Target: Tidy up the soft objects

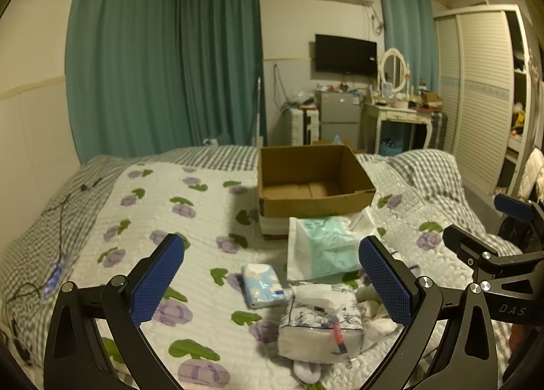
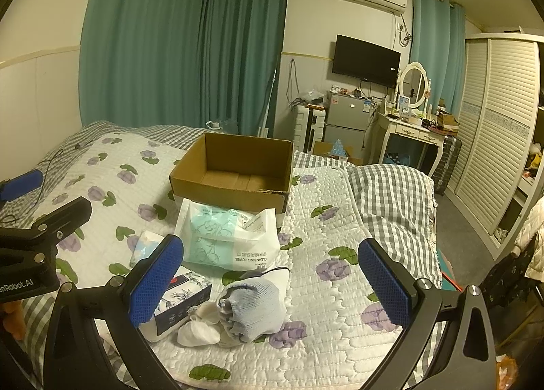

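Observation:
An open cardboard box [image 1: 314, 182] [image 2: 234, 172] sits on the flowered quilt, with nothing showing inside it. In front of it lie a white and teal cleansing towel pack [image 1: 321, 250] [image 2: 224, 237], a small blue tissue pack [image 1: 263, 284] [image 2: 144, 247], a floral tissue pack [image 1: 321, 322] [image 2: 183, 301] and a pale blue rolled sock bundle [image 2: 253, 305] with white socks [image 2: 200, 329] beside it. My left gripper [image 1: 272, 279] hovers open above the tissue packs. My right gripper [image 2: 272, 279] hovers open above the sock bundle. Neither holds anything.
The bed's quilt [image 1: 204, 206] lies over grey checked bedding [image 2: 391, 193]. A black cable [image 1: 57, 216] runs along the left side. Beyond the bed stand a small fridge [image 2: 346, 118], a dressing table [image 2: 411, 128] and a louvred wardrobe [image 2: 496, 138]. Teal curtains [image 1: 163, 60] hang behind.

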The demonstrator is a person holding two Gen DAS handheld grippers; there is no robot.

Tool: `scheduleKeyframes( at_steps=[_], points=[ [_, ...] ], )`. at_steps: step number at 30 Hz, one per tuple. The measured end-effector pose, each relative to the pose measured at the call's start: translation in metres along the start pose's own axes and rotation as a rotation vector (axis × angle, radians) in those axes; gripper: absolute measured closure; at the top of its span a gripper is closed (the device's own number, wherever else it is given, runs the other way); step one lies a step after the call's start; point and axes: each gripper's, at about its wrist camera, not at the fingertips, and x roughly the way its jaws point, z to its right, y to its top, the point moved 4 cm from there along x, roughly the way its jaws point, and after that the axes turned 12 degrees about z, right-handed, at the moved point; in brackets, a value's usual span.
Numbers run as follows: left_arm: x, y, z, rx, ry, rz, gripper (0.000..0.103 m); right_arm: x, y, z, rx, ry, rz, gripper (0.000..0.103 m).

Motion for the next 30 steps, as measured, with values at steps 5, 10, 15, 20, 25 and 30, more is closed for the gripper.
scheduleKeyframes(
  at_steps=[5, 10, 15, 20, 25, 30],
  points=[
    [0.001, 0.001, -0.001, 0.0, -0.002, 0.0, 0.0, 0.0, 0.0, 0.0, -0.001, 0.001, 0.0, 0.0],
    [0.0, 0.0, -0.001, 0.001, -0.002, -0.001, 0.0, 0.0, 0.001, -0.001, -0.001, 0.002, 0.002, 0.0],
    [-0.001, 0.003, -0.002, -0.003, -0.002, 0.003, 0.0, -0.003, 0.003, -0.002, -0.005, 0.003, 0.007, 0.0],
    [-0.005, 0.01, -0.003, -0.013, -0.01, 0.01, 0.0, -0.007, 0.008, -0.005, -0.014, 0.008, 0.014, 0.0],
    [-0.01, 0.015, -0.002, -0.02, -0.029, 0.015, 0.0, -0.014, 0.012, -0.005, -0.041, 0.002, 0.012, 0.0],
    [0.001, 0.0, 0.005, -0.01, -0.048, -0.053, 0.0, -0.01, 0.001, 0.006, -0.051, -0.012, -0.039, 0.0]
  ],
)
